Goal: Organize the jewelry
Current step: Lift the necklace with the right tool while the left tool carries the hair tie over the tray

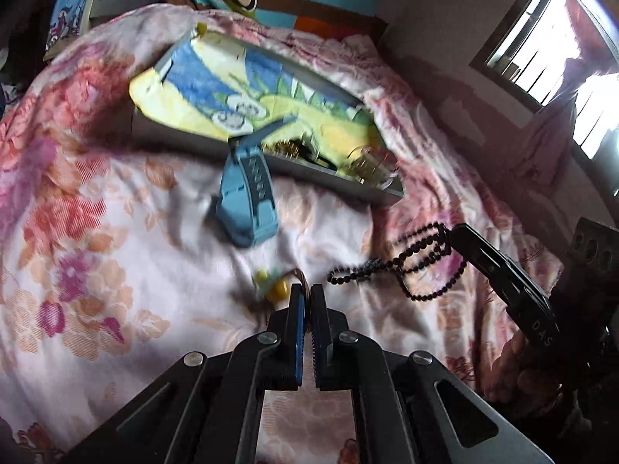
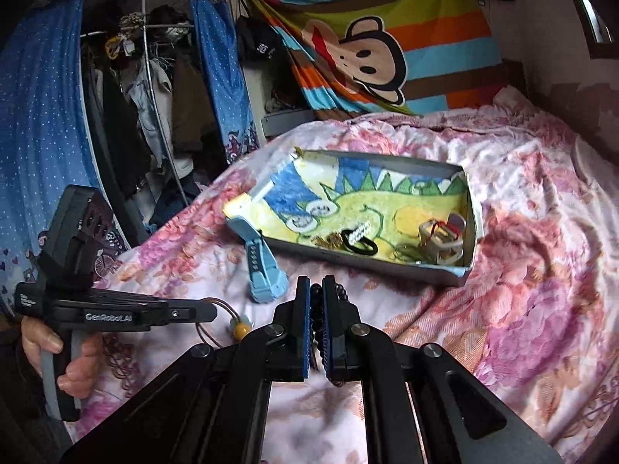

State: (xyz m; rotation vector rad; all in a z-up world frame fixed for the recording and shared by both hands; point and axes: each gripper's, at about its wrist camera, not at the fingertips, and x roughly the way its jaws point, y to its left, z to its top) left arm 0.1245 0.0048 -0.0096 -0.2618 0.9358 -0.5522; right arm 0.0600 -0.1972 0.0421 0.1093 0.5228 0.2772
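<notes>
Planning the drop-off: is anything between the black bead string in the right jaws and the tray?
Only the blue watch lies on the bedspread left of the direct line. The black bead string hangs from the right gripper; the tray's near wall is low.

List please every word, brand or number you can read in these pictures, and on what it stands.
"GenRobot.AI": on the side of the left gripper.
"DAS": on the side of the right gripper.
Small white label behind the left gripper's handle: too small to read.
Nothing else carries readable text.
</notes>
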